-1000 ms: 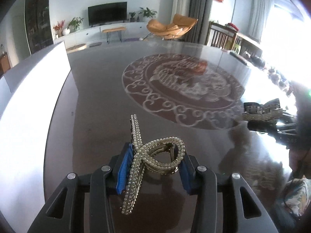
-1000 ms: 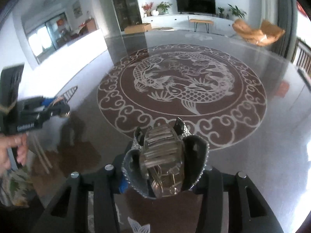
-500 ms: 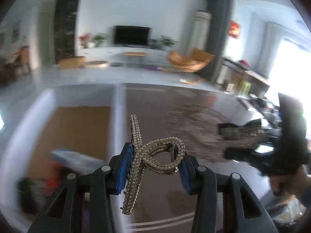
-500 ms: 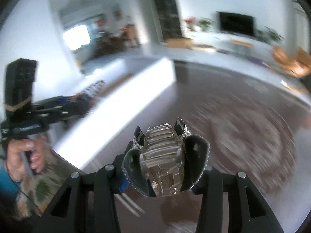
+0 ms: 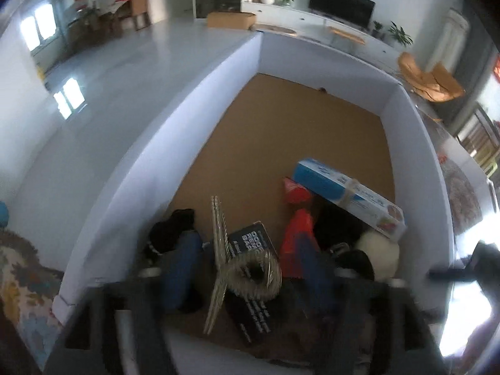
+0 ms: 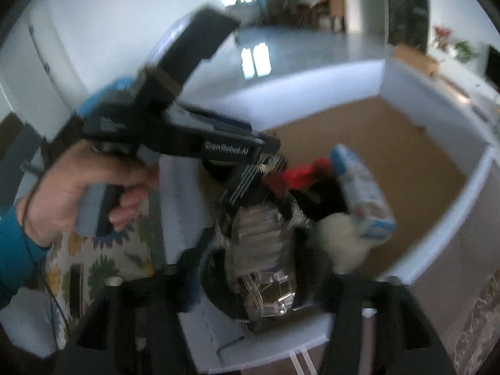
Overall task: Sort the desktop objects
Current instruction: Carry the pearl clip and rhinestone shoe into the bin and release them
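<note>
Here both grippers hang over the white box (image 5: 409, 118), left gripper (image 5: 247, 268) pinching the pearl clip (image 5: 240, 268), right gripper (image 6: 262, 268) the clear clip (image 6: 265, 256).

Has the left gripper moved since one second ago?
Yes. The left gripper, shut on the pearl hair clip, was over the dark table; now it hangs over the white box, above the things lying inside.

Your left gripper (image 6: 265, 159) has a black body with white "GenRobot.AI" lettering; blue pads (image 5: 182, 268) line its fingers. Your left hand (image 6: 81, 184) shows bare skin, teal sleeve (image 6: 14, 256) at the wrist
</note>
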Tool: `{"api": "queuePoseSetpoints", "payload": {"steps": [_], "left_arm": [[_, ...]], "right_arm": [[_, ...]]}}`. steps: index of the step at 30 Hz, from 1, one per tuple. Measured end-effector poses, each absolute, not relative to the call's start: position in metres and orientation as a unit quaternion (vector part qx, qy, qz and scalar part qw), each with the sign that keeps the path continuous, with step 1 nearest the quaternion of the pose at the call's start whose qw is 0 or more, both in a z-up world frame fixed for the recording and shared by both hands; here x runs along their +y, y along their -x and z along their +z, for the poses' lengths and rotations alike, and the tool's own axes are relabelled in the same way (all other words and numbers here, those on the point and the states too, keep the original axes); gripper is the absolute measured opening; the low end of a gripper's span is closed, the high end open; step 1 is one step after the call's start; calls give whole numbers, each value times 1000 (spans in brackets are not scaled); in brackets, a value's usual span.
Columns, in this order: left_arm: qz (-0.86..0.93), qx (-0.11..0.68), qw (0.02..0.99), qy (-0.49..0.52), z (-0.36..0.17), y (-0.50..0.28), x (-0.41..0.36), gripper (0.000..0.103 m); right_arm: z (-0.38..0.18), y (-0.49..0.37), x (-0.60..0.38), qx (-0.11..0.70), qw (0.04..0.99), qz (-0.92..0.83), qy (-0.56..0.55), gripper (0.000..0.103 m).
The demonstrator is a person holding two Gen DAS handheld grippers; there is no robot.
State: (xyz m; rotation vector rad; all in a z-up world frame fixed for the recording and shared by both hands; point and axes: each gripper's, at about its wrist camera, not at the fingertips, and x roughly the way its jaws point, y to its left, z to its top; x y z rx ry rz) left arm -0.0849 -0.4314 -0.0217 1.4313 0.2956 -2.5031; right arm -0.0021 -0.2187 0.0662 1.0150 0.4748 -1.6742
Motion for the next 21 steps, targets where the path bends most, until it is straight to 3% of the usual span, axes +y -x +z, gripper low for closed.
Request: {"api": "queuePoseSetpoints", "payload": {"steps": [1,10,13,21], "left_arm": [[-861,100,127,-482,-21,81,-433,86],[-898,101,194,-381,11,58,-420,89],[-895,62,232,-376,19,58,-401,103],[-895,27,267,-356,38,35,-373,103]], "right_arm": [[70,5,-219,196,530,-711,-419,102],[100,38,-186,160,494,-751,-408,103],[91,47,-181,174,463,-758,-425,103],[89,49,-168,180,443,-762,-438,103]]}}
